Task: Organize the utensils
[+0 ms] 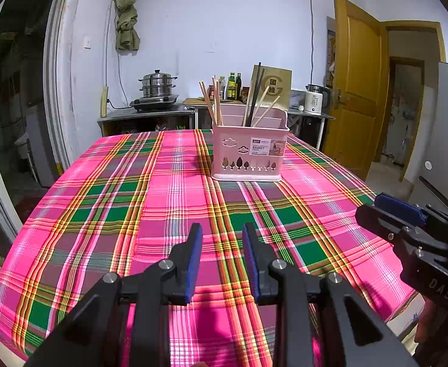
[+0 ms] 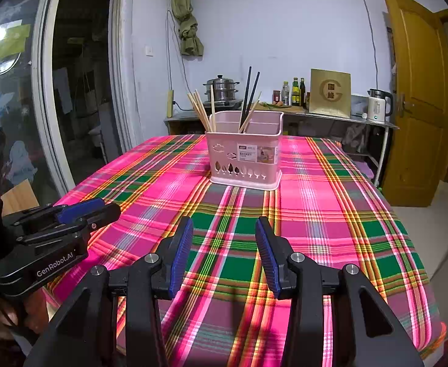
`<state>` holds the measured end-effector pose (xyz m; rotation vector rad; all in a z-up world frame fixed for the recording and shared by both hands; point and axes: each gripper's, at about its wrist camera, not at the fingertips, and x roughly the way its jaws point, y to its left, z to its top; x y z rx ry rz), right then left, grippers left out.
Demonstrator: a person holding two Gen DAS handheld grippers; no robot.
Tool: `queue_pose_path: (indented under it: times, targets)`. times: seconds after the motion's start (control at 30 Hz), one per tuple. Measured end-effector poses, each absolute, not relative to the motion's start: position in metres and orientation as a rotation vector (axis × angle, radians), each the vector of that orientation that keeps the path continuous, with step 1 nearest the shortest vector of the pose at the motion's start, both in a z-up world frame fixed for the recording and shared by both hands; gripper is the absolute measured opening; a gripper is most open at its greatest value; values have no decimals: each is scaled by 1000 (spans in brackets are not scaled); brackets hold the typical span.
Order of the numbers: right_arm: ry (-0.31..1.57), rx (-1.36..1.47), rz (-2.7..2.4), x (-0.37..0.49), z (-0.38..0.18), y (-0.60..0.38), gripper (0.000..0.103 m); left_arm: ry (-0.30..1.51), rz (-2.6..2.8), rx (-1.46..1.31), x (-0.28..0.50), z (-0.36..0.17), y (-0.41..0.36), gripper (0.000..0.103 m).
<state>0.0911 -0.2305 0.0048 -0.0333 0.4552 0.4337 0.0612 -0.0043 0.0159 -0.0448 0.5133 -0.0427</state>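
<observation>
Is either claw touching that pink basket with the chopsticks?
Apart. In both wrist views the left claw and right claw are open over bare tablecloth, well short of the pink basket.

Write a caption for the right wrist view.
Open right claw hovers empty over plaid tablecloth, facing pink utensil basket holding chopsticks.

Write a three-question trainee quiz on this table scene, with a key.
1. True or false: both grippers hold a chopstick.
2. Which chopsticks stand tallest in the pink basket? A) the wooden chopsticks B) the black chopsticks
3. Fill in: the basket stands on a plaid ____.

Key:
1. False. The left gripper and the right gripper are open with nothing between the fingers.
2. B.
3. Tablecloth.
</observation>
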Motion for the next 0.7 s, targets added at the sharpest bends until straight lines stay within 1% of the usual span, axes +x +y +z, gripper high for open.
queue_pose_path:
  times: [0.7]
  targets:
    - [454, -35, 433, 91, 5, -229, 43, 511, -39, -41, 59, 16, -2, 28]
